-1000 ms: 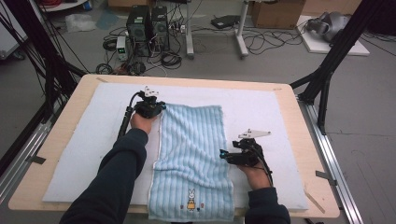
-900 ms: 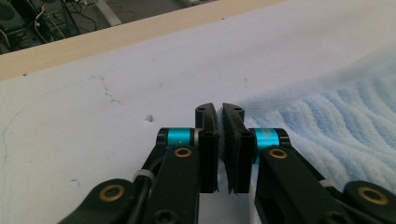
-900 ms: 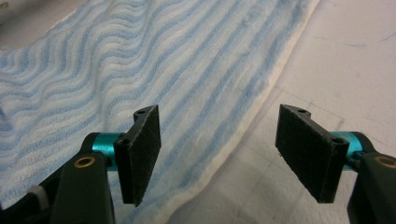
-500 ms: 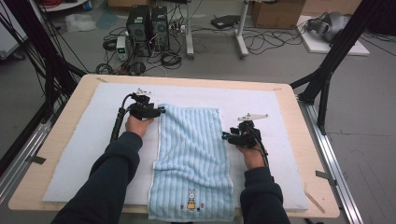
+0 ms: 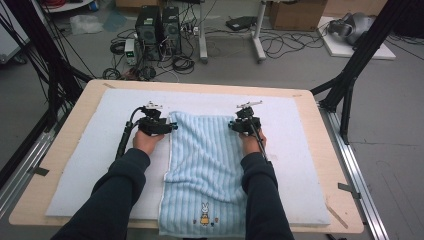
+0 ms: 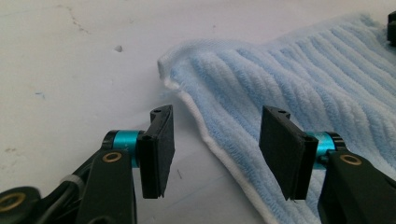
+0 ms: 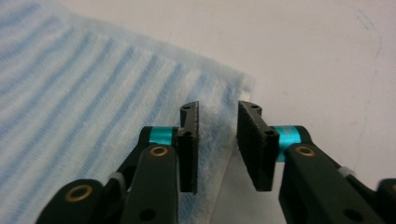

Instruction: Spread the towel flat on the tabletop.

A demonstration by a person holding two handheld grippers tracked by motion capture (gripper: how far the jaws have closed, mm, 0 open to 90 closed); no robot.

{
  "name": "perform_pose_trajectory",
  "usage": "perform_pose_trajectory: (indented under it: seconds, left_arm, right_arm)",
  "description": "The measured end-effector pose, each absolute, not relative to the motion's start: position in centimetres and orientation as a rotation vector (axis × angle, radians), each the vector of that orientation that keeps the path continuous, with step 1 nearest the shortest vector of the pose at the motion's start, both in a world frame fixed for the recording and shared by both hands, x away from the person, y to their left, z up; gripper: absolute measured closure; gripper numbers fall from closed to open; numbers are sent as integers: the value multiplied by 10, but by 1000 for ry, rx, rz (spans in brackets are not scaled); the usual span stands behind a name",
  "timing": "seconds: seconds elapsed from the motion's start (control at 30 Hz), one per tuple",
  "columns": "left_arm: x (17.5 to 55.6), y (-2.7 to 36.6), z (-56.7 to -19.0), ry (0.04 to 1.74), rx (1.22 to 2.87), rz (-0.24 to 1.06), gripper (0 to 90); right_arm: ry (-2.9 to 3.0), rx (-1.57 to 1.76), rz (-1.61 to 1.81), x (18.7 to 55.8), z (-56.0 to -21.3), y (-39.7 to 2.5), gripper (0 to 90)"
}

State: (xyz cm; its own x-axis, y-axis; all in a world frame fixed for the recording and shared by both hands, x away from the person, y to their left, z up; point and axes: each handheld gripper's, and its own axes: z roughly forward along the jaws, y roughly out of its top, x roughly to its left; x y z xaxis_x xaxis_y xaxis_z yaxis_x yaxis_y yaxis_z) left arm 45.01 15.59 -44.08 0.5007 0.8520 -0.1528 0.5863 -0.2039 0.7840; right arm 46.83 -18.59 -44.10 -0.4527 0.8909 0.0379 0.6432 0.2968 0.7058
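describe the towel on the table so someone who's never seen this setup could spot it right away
On the wooden table lies a white mat; down its middle runs the towel, with the left gripper and right gripper at its far corners. It is light blue, ribbed in stripes, white-edged, with a small rabbit picture near its front end.
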Motion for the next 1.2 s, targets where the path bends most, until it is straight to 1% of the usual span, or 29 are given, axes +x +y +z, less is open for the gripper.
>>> perform_pose_trajectory:
  seconds: [0.03, 0.07, 0.1, 0.13, 0.17, 0.2, 0.23, 0.27, 0.3, 0.37, 0.4, 0.5, 0.6, 0.73, 0.77, 0.8, 0.83, 0.87, 0.9, 0.97, 1.03, 1.2]
  left_arm:
    - [450, 155, -441, 1189, 1903, 405, 455]
    - [450, 155, -441, 1191, 1905, 405, 456]
    - [450, 155, -442, 1194, 1907, 401, 457]
    - [450, 155, -442, 1195, 1915, 398, 457]
    - [450, 155, -442, 1196, 1919, 398, 457]
    - [450, 155, -442, 1197, 1919, 395, 457]
    - [449, 155, -442, 1195, 1923, 395, 457]
    - [449, 152, -441, 1190, 1922, 398, 457]
    - [449, 152, -441, 1190, 1922, 398, 456]
    - [449, 147, -443, 1180, 1914, 400, 457]
    - [449, 146, -444, 1176, 1918, 404, 464]
    - [452, 142, -449, 1174, 1926, 414, 467]
    - [456, 138, -451, 1198, 1893, 430, 475]
    - [458, 130, -449, 1176, 1963, 479, 490]
    - [458, 129, -449, 1171, 1967, 491, 526]
    - [457, 129, -449, 1149, 1978, 495, 738]
    - [457, 128, -449, 1129, 1980, 485, 738]
    - [456, 125, -449, 1103, 1995, 493, 861]
    - [455, 122, -450, 1072, 2013, 520, 861]
    - [456, 123, -450, 1069, 2010, 519, 875]
    - [460, 130, -449, 1099, 2008, 564, 879]
    - [472, 156, -447, 1216, 1939, 596, 878]
  right_arm:
    - [2209, 1379, 944, 468, -441, -186, 699]
    - [2210, 1365, 936, 468, -442, -185, 721]
    - [2219, 1361, 946, 468, -442, -185, 802]
    - [2229, 1310, 879, 467, -440, -185, 868]
    - [2229, 1310, 879, 467, -440, -185, 868]
    - [2165, 1322, 773, 467, -438, -191, 870]
    - [2165, 1322, 773, 467, -438, -191, 870]
    - [2105, 1401, 781, 467, -437, -201, 853]
    - [2105, 1401, 781, 467, -437, -201, 853]
    - [2092, 1451, 836, 468, -436, -207, 702]
    - [2073, 1424, 906, 464, -431, -210, 677]
    - [2059, 1409, 938, 460, -425, -214, 656]
    - [2061, 1388, 945, 454, -419, -220, 644]
    - [2052, 1391, 959, 445, -416, -232, 628]
    - [2061, 1395, 957, 443, -417, -235, 628]
    - [2074, 1407, 948, 440, -420, -239, 628]
    - [2074, 1407, 948, 440, -420, -239, 628]
    - [2086, 1420, 947, 439, -423, -241, 628]
    - [2086, 1420, 947, 439, -423, -241, 628]
    - [2117, 1423, 946, 439, -428, -240, 628]
    - [2147, 1420, 963, 440, -431, -236, 627]
    - [2188, 1388, 1006, 443, -437, -214, 627]
